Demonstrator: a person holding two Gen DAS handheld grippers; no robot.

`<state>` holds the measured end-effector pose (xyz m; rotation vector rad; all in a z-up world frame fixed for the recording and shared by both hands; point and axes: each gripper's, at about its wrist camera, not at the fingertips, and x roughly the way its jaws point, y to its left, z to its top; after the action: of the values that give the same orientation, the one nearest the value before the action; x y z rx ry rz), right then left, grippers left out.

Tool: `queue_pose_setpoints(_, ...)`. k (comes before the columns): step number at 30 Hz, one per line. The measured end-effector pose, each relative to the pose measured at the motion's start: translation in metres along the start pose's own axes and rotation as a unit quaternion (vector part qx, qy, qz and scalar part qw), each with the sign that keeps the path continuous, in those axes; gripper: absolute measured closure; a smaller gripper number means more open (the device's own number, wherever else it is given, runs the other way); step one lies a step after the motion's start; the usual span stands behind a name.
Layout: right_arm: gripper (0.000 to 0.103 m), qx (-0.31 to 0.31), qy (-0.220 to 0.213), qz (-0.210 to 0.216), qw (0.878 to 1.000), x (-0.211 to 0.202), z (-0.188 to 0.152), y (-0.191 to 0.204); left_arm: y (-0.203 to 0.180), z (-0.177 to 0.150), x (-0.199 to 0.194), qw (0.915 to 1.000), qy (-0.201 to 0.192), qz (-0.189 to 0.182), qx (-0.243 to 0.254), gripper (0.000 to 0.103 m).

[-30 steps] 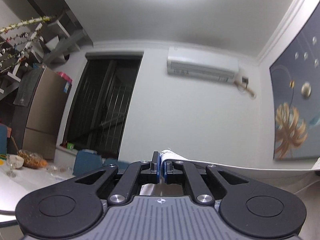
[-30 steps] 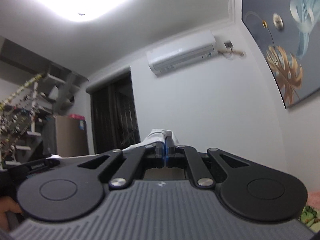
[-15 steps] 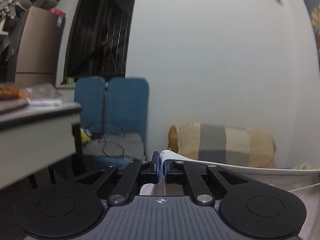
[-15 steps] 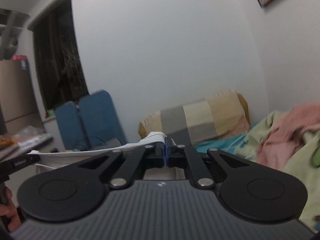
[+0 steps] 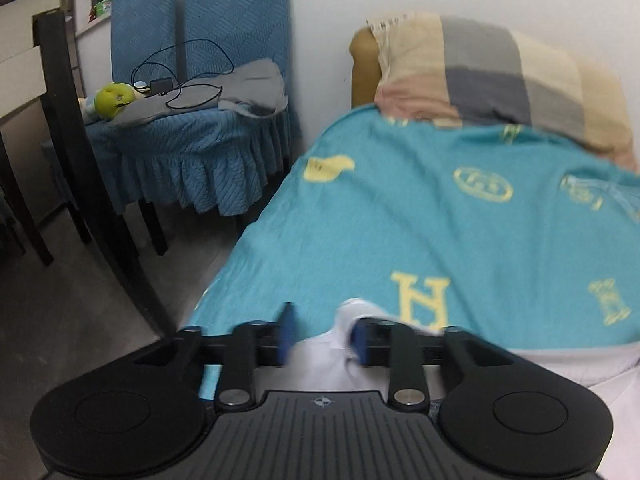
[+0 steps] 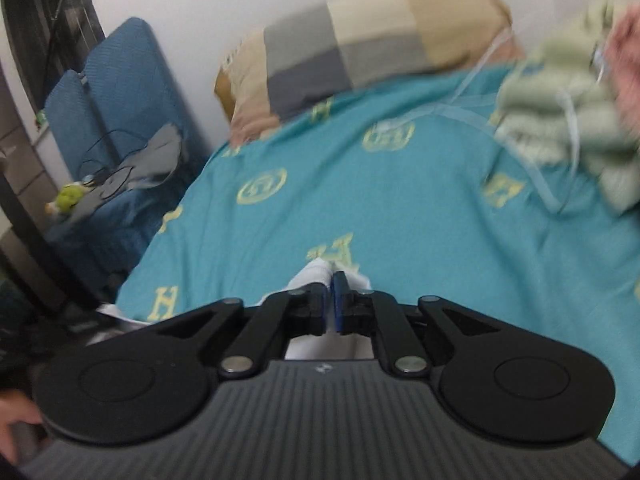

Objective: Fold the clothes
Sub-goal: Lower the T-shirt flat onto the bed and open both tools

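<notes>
Left wrist: your left gripper (image 5: 322,338) gapes over the cloth (image 5: 320,364); your right gripper (image 6: 332,300) pinches cloth (image 6: 316,274) above the bed (image 6: 400,208).

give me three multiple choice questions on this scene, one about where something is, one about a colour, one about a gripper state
1. Where is the green plush toy?
A. on the blue chair seat
B. on the pillow
C. on the floor

2. What colour is the bedsheet?
A. pink
B. teal with yellow motifs
C. plain white

3. How are the two hand-held grippers set?
A. both open
B. both shut
C. left open, right shut on the cloth

Answers:
1. A: the green plush toy lies on the blue chair beside a black cable.
2. B: the bedsheet is teal with yellow emblems and letters.
3. C: the left hand-held gripper has its blue pads apart with the white garment between them, while the right hand-held gripper pinches a fold of it.
</notes>
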<state>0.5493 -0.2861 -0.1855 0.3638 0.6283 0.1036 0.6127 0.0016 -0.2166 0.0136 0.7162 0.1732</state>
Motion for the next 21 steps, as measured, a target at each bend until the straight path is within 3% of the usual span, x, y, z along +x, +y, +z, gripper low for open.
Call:
queue_pose_setpoints(1,0.079,0.005,0.015,0.005,1.0,0.001,0.002,-0.002,0.003,0.001,-0.003,1.0,0.0,-0.001,0.004,0.044)
queue_pose_setpoints(2,0.07,0.009,0.029,0.01,1.0,0.002,0.004,-0.003,0.005,0.001,-0.009,1.0,0.001,-0.007,0.007,0.03)
queue_pose_setpoints(3,0.051,0.003,0.034,0.013,0.999,-0.001,0.004,-0.002,0.007,0.001,-0.017,0.9998,0.0,-0.013,0.012,0.019)
queue_pose_setpoints(4,0.038,-0.004,0.034,0.014,0.999,-0.006,0.003,0.001,0.011,0.003,-0.029,0.9996,-0.003,-0.02,0.021,0.016)
queue_pose_setpoints(6,0.029,-0.01,0.035,0.017,0.999,-0.021,0.002,0.007,0.018,0.006,-0.053,0.9987,-0.01,-0.033,0.036,0.013)
queue_pose_setpoints(12,0.029,-0.007,0.017,0.025,1.0,-0.101,-0.012,0.026,0.046,0.0,-0.16,0.9965,-0.051,-0.051,0.042,0.007)
queue_pose_setpoints(16,0.029,-0.003,-0.006,0.035,0.999,-0.179,-0.035,0.038,0.058,-0.03,-0.244,0.9936,-0.085,-0.062,0.04,0.007)
queue_pose_setpoints(21,0.029,-0.005,-0.028,0.037,0.999,-0.276,-0.074,0.049,0.074,-0.084,-0.356,0.9907,-0.096,-0.093,0.025,0.007)
